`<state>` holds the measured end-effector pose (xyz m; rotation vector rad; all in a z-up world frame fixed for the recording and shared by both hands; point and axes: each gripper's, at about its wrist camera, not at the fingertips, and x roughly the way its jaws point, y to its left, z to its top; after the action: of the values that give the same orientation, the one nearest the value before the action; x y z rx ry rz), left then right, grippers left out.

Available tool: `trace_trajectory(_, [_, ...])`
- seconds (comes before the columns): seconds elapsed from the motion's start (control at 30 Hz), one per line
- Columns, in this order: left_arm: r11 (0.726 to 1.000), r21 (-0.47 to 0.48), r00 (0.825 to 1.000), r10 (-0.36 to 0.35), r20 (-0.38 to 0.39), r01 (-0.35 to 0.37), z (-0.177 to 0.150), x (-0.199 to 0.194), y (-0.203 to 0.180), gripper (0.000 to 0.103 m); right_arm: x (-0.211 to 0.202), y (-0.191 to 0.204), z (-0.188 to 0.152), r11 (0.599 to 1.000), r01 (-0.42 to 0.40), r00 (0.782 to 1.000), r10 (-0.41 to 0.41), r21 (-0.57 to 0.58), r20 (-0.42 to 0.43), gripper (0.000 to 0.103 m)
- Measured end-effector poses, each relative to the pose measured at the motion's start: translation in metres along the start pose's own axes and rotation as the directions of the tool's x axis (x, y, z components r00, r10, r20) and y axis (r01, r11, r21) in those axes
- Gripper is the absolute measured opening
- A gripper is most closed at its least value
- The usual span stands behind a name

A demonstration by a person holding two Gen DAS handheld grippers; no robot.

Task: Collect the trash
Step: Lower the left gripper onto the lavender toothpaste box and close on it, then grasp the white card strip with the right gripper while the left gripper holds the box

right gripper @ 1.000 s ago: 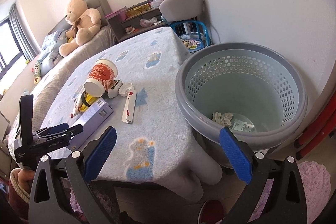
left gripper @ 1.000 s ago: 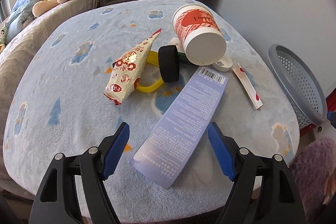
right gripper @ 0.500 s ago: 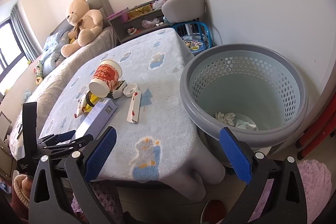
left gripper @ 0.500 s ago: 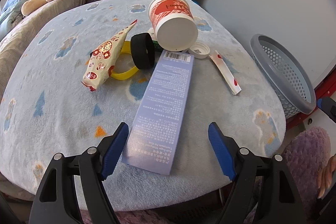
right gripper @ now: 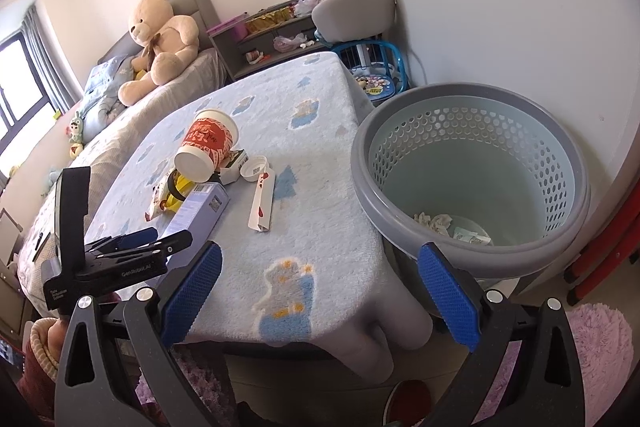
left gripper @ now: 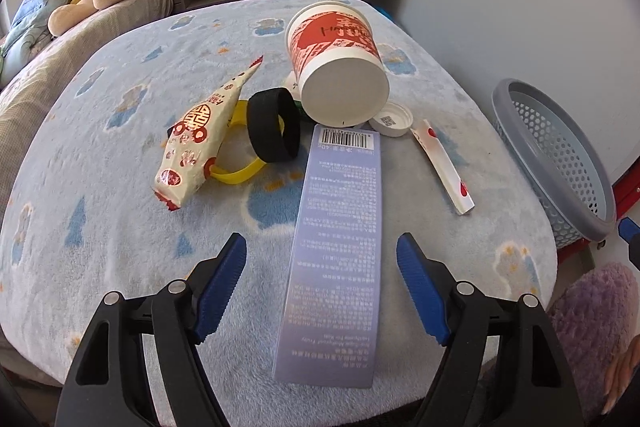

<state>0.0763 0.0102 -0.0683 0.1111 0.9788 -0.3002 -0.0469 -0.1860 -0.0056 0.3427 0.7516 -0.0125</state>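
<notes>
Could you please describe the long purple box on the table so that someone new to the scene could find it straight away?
Start at the table covered in a pale blue fleecy cloth, with a grey basket beside it. The purple box lies flat at the near edge, pointing toward a tipped red-and-white cup. It is the only lilac item, with a barcode at its far end.

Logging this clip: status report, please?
Left gripper open, straddling long lavender cardboard box, not gripping. Right gripper open, empty, beside grey perforated plastic basket. Red-and-white paper cup sits at box's far end.
</notes>
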Motion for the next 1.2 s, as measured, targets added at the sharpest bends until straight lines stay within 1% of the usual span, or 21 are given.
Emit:
trace_trajectory(0.17, [1.0,0.03,1.0,0.003,-0.022,-0.002,0.005,0.015,-0.011,0.074,0.004,0.002,-0.001,1.0,-0.001,1.0,0.001,-0.002,-0.009,0.096])
trace_trajectory(0.27, [0.999,0.043,0.999,0.021,-0.028,-0.02,0.005,0.02,-0.016,0.074,0.006,0.004,0.0,1.0,0.003,1.0,-0.004,-0.005,-0.013,0.096])
trace_trajectory(0.33, [0.999,0.036,0.999,0.02,-0.03,-0.019,0.004,0.022,-0.016,0.072,0.008,0.004,0.0,1.0,0.004,1.0,-0.004,-0.002,-0.015,0.096])
trace_trajectory(0.37, [0.999,0.03,0.999,0.013,-0.034,-0.012,0.003,0.022,-0.016,0.07,0.008,0.004,0.001,1.0,0.004,1.0,-0.004,0.0,-0.016,0.096])
trace_trajectory(0.4, [1.0,0.026,0.999,0.007,-0.04,-0.006,0.002,0.024,-0.015,0.06,0.01,0.003,0.001,1.0,0.003,1.0,-0.003,0.002,-0.019,0.096])
trace_trajectory(0.43, [1.0,0.026,0.999,0.01,-0.047,-0.009,0.0,0.025,-0.015,0.053,0.011,0.003,0.001,1.0,0.003,1.0,-0.003,0.004,-0.022,0.096])
trace_trajectory(0.47, [0.999,0.031,0.999,0.018,-0.037,-0.017,-0.001,0.024,-0.015,0.051,0.013,0.003,0.001,1.0,0.003,1.0,-0.003,0.005,-0.025,0.096])
trace_trajectory(0.5, [0.999,0.035,0.999,0.017,-0.033,-0.015,-0.002,0.023,-0.015,0.044,0.014,0.004,0.001,1.0,0.002,1.0,-0.002,0.006,-0.028,0.096])
trace_trajectory(0.53, [0.999,0.036,0.999,0.011,-0.033,-0.009,-0.004,0.021,-0.015,0.043,0.016,0.004,0.001,1.0,0.001,0.999,-0.001,0.006,-0.032,0.096])
trace_trajectory(0.67, [0.999,0.027,1.0,-0.017,-0.022,0.018,-0.014,0.01,-0.013,0.042,0.022,0.008,0.002,1.0,-0.003,0.999,0.003,0.0,-0.042,0.096])
trace_trajectory(0.8, [1.0,0.02,1.0,-0.02,-0.002,0.02,-0.023,-0.008,-0.012,0.042,0.03,0.014,0.005,1.0,-0.003,0.999,0.002,-0.019,-0.053,0.096])
trace_trajectory(0.9, [1.0,0.019,0.999,-0.005,0.034,0.004,-0.026,-0.026,-0.009,0.042,0.038,0.023,0.012,0.999,-0.016,0.998,0.014,-0.041,-0.057,0.096])
trace_trajectory(1.0, [1.0,-0.003,0.997,0.007,0.074,-0.007,-0.024,-0.045,-0.002,0.042,0.048,0.034,0.019,0.997,-0.027,0.998,0.023,-0.074,-0.056,0.096])
trace_trajectory(1.13, [0.999,-0.031,0.991,0.032,0.134,-0.029,-0.019,-0.066,0.01,0.043,0.071,0.051,0.025,0.993,-0.028,0.996,0.018,-0.117,-0.082,0.096])
trace_trajectory(1.2, [0.998,-0.039,0.987,0.057,0.152,-0.052,-0.017,-0.07,0.016,0.043,0.083,0.057,0.025,0.989,-0.02,0.996,0.006,-0.144,-0.092,0.096])
